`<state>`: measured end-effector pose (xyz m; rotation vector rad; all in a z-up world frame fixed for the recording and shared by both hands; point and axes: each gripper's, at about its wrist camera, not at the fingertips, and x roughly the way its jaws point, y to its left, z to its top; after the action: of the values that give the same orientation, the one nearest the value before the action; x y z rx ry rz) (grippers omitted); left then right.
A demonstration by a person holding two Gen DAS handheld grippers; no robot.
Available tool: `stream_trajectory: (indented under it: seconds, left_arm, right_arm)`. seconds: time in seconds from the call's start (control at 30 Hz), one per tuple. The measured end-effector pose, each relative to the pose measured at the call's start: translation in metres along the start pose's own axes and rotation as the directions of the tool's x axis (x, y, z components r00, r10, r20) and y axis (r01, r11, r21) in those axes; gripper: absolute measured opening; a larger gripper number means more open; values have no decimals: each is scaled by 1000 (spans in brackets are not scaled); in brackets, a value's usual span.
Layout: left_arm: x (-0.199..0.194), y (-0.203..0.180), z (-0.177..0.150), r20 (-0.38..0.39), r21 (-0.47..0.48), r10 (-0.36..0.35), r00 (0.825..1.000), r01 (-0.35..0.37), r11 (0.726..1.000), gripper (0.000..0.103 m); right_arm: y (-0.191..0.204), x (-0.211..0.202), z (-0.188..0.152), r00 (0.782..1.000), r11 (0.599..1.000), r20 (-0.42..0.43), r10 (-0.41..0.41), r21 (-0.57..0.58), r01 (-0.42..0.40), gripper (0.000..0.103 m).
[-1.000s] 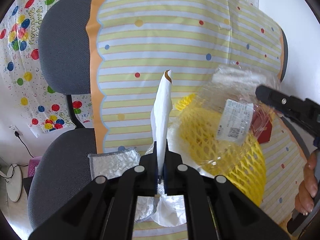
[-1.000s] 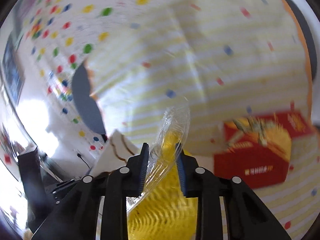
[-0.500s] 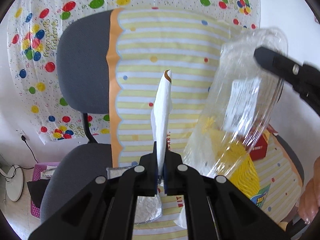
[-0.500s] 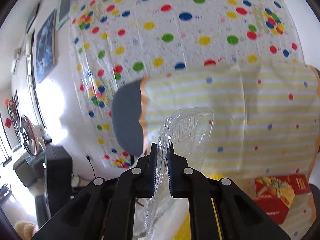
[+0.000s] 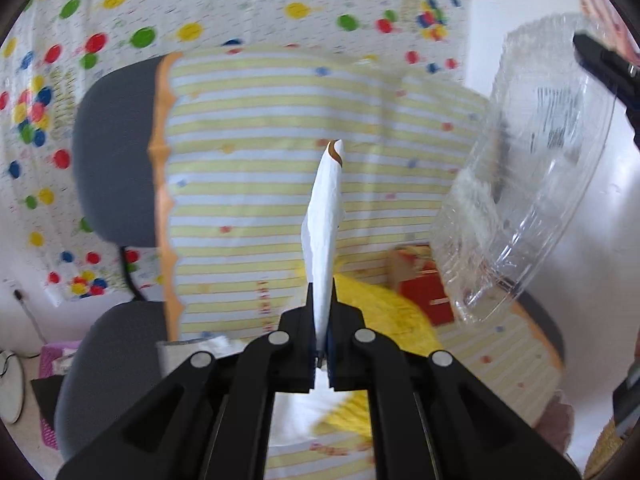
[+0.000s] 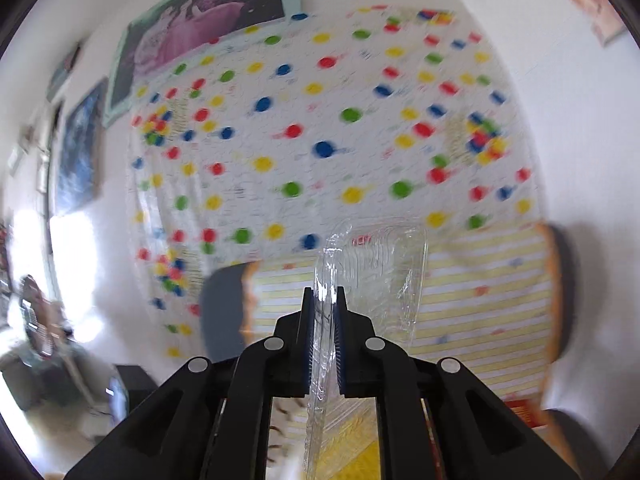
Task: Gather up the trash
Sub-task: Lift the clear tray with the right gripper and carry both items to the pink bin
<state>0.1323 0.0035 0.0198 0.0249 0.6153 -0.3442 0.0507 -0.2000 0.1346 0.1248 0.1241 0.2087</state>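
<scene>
Left gripper (image 5: 322, 320): your jaws are clamped on the lower edge of a white paper scrap (image 5: 325, 216), which stands upright between the fingers with a brown mark at its tip.
Right gripper (image 6: 323, 340): your jaws are pressed onto the rim of a clear plastic container (image 6: 376, 276); in the left wrist view the same container (image 5: 532, 184) hangs in the air at the right, above the chair.
Where the trash sits: both pieces are off the surface and in your grip; a yellow mesh piece (image 5: 384, 304) and a red box (image 5: 424, 296) lie on the striped cloth (image 5: 248, 184) over the grey chair (image 5: 116, 160).
Paper handling: light and limp, likely to flop or tear; hold it low near the fold.
Container handling: thin, springy, slippery plastic that probably buckles under pressure; keep your pinch on the stiffer rim, not the flat wall.
Risk: a fast swing may let the smooth rim slide out.
</scene>
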Motion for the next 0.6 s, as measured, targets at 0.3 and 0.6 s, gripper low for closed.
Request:
stream_trajectory:
  seconds: [0.3, 0.6]
  left_arm:
    - [5, -73, -13, -8, 80, -75, 997, 76, 994, 1]
    - [-9, -126, -36, -24, 160, -129, 991, 131, 978, 1]
  right_arm:
    - [-47, -34, -40, 975, 990, -175, -135, -60, 126, 10]
    - [-71, -85, -60, 969, 987, -187, -162, -36, 158, 10]
